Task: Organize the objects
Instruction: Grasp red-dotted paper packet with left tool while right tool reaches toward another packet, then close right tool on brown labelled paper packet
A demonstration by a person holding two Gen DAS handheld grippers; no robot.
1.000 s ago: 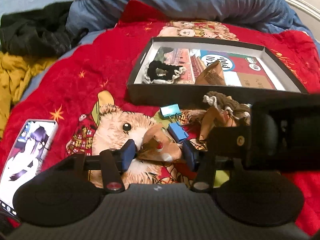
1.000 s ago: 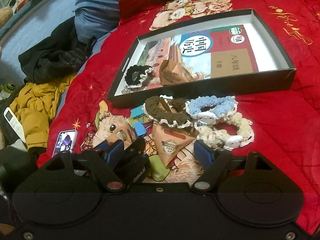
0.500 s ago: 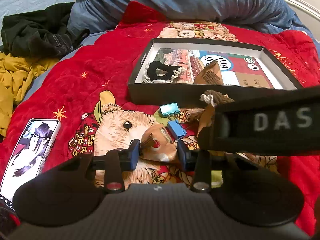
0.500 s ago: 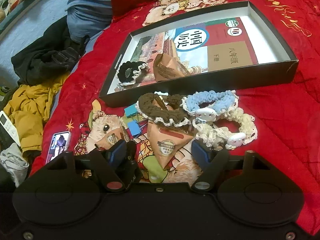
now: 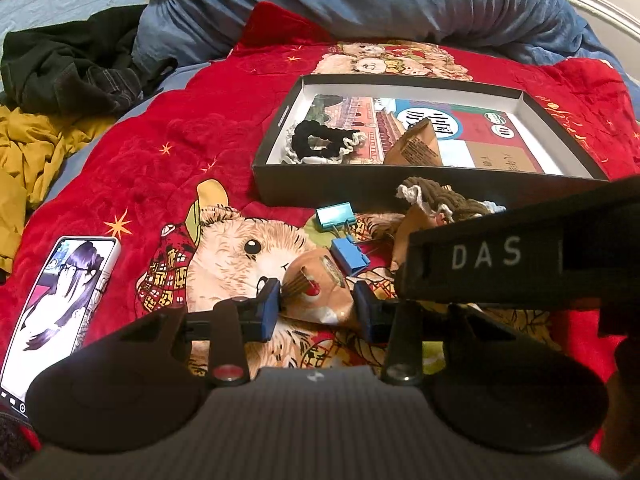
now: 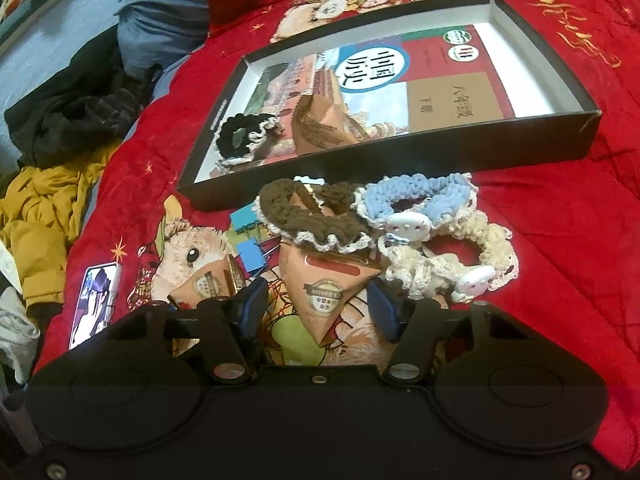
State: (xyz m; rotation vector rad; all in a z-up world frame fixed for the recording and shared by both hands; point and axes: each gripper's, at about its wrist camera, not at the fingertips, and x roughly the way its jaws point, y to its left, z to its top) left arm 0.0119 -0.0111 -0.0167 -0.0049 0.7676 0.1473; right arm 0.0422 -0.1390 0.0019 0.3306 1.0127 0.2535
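Note:
My left gripper (image 5: 316,308) is shut on a small brown triangular packet (image 5: 316,292) that lies on the red blanket. My right gripper (image 6: 318,308) straddles a second brown triangular packet (image 6: 328,296); its jaws are closing and a gap still shows at the left pad. A brown scrunchie (image 6: 316,220) lies over that packet's far edge. Blue (image 6: 416,196) and cream (image 6: 452,264) scrunchies sit to the right. The black box (image 6: 440,152) beyond holds a book, a black scrunchie (image 6: 240,140) and another brown packet (image 6: 320,124).
Two blue binder clips (image 5: 348,258) lie just past the left gripper. A phone (image 5: 60,292) rests on the blanket at the left. Black and yellow clothes (image 5: 60,80) are heaped at the far left, blue bedding behind. The right gripper's black body (image 5: 520,256) crosses the left view.
The left jaws narrowed onto their packet and then held still. The right jaws narrowed around the second packet. The right gripper's body slid further into the left wrist view.

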